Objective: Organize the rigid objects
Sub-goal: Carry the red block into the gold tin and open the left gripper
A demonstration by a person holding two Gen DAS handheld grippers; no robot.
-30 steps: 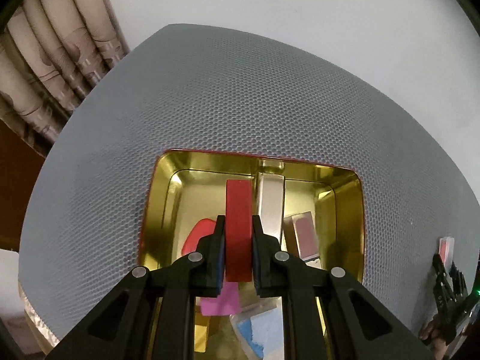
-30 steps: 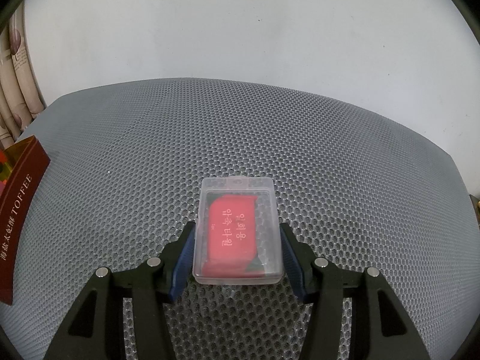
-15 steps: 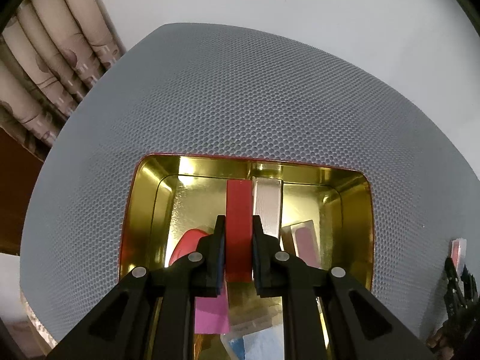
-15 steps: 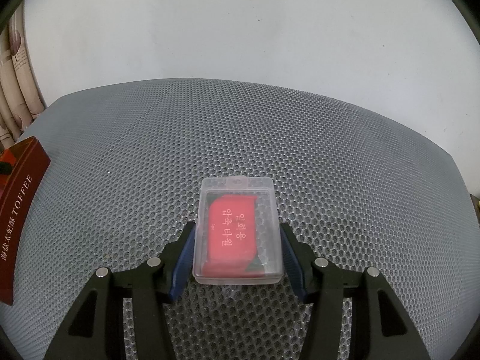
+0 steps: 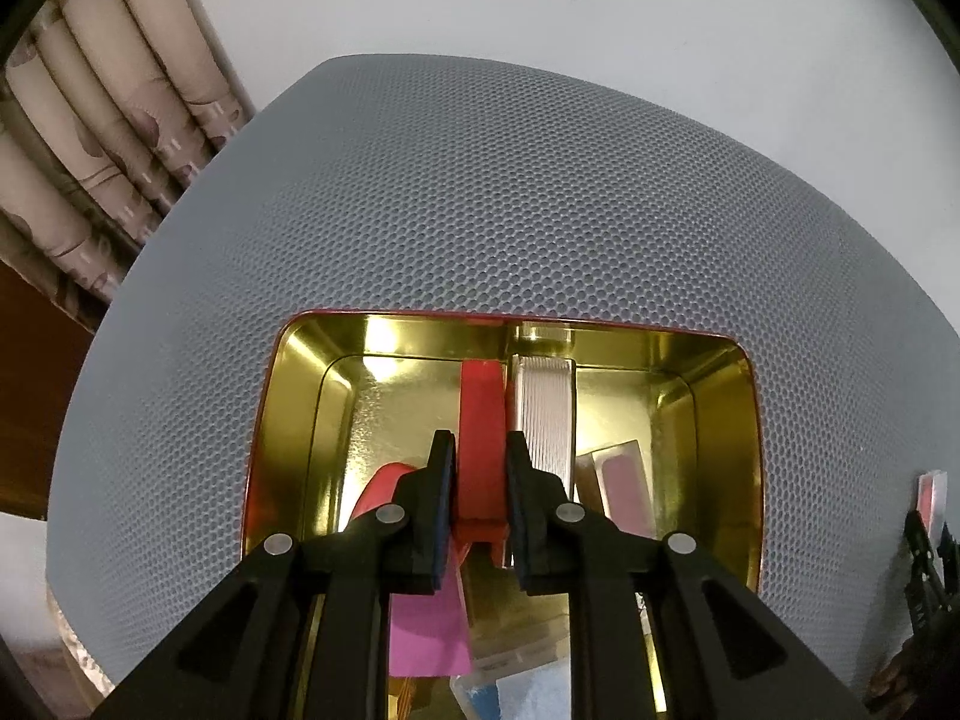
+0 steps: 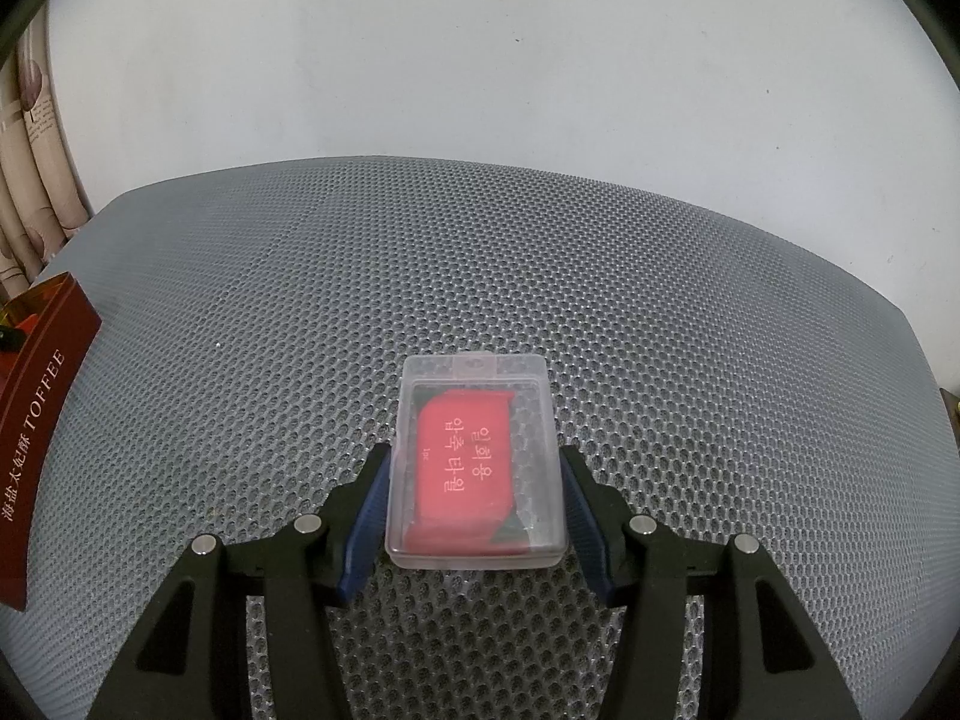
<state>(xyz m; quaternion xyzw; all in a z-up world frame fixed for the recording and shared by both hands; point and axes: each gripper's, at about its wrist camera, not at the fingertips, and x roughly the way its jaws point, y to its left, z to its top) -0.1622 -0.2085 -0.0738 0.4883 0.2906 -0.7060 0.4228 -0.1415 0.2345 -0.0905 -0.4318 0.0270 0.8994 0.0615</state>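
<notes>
My left gripper (image 5: 479, 480) is shut on a flat red piece (image 5: 481, 420) held edge-up inside the open gold tin (image 5: 300, 360). A silver ribbed piece (image 5: 543, 408) stands right beside it in the tin. My right gripper (image 6: 477, 498) is shut on a clear plastic case (image 6: 474, 468) with a red card printed with Korean letters inside, just over the grey mesh surface (image 6: 480, 270). The right gripper and its case also show at the far right of the left wrist view (image 5: 930, 498).
The tin also holds a pink-faced box (image 5: 624, 480), a magenta card (image 5: 426, 630), a red curved piece (image 5: 384, 480) and a blue-and-white packet (image 5: 528, 690). The tin's dark red "TOFFEE" side (image 6: 42, 432) is at the left of the right wrist view. Curtains (image 5: 90, 120) hang left.
My left gripper with the red piece has moved lower and farther into the tin. The right gripper and its case have not moved.
</notes>
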